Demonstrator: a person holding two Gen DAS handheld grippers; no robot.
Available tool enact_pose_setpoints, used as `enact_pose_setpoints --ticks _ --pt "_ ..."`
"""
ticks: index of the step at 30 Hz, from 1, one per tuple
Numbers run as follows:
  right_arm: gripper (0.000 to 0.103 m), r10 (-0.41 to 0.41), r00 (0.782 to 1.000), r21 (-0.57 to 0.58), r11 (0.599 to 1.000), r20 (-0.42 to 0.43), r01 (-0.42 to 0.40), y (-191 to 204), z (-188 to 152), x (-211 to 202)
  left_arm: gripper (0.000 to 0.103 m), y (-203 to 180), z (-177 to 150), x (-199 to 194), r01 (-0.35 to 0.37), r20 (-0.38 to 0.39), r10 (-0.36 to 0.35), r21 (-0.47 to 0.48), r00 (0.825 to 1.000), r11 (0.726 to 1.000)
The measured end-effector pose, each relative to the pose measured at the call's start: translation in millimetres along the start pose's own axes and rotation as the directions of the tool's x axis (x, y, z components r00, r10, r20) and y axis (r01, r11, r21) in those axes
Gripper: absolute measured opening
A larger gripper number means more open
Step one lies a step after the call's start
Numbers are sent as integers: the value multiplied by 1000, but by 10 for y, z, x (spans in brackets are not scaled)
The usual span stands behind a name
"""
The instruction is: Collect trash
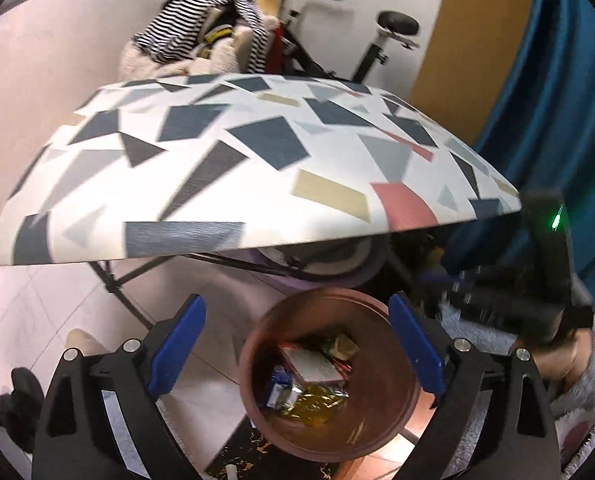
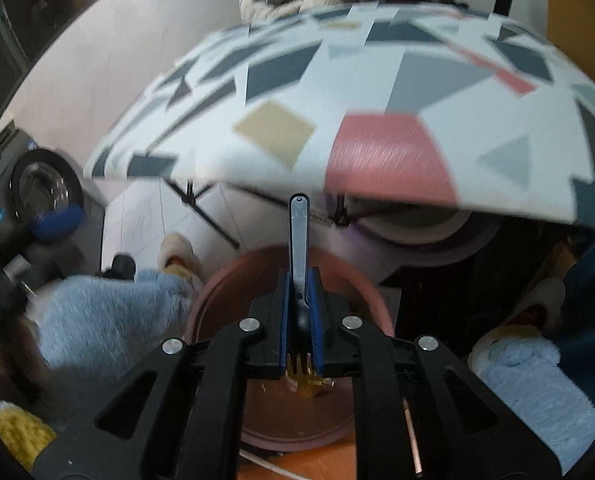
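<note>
The patterned ironing board (image 1: pixel 233 168) fills the upper half of both views, its surface bare. Below it, low in the frame, stands the brown bin (image 1: pixel 377 412), holding wrappers: a white and red packet (image 1: pixel 315 364), gold foil (image 1: pixel 317 400) and a small blue and white piece (image 1: pixel 279 384). The left tool (image 1: pixel 297 344) hangs over the bin with its blue pads wide apart and nothing between them. Only the right wrist view shows the right tool (image 2: pixel 300 312) clamped on a dark plastic fork (image 2: pixel 299 232), handle pointing up the frame, tines low over the bin (image 2: pixel 213 296). It also shows a washing machine (image 2: pixel 37 188) at the left edge.
</note>
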State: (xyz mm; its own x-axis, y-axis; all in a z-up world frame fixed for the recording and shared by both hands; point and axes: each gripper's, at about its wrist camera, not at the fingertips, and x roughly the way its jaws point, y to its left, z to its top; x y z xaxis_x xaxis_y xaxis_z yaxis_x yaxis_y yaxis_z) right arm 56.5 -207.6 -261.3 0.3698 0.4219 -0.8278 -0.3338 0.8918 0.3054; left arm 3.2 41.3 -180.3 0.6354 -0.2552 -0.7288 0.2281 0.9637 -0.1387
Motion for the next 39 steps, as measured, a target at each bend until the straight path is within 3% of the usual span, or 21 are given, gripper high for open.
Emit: enact_pose_setpoints --ticks 6,18,19,21,22,23,25,31,39 --pt "13 -16 997 -16 1000 -78 15 39 -118 221 94 72 -11 -73 -63 29 63 -4 998 998" --pt "15 -46 987 -37 998 -153 41 61 -247 408 94 44 -41 -33 -82 22 82 10 996 997" --pt "17 -50 986 -36 998 -158 45 59 -256 418 94 46 -41 -32 -80 21 80 9 997 997" --pt "48 -52 987 -34 998 -151 48 72 -247 416 94 51 -46 -27 -79 17 79 6 997 997" --pt "70 -54 988 -35 998 -148 49 87 -243 422 94 53 -50 -24 -80 16 80 6 997 997" --pt "82 -64 988 -37 998 -140 59 91 -245 411 94 58 -54 -20 -82 14 82 6 997 997" --pt "93 -83 987 -38 996 -139 78 99 -253 418 94 58 -63 -12 -93 11 93 11 996 996" --pt "96 -107 982 -27 994 -156 104 79 -233 423 94 62 -59 -7 -104 12 103 16 995 994" --pt "97 -134 985 -32 991 -106 132 86 -138 246 94 12 88 -95 -122 47 120 51 992 991"
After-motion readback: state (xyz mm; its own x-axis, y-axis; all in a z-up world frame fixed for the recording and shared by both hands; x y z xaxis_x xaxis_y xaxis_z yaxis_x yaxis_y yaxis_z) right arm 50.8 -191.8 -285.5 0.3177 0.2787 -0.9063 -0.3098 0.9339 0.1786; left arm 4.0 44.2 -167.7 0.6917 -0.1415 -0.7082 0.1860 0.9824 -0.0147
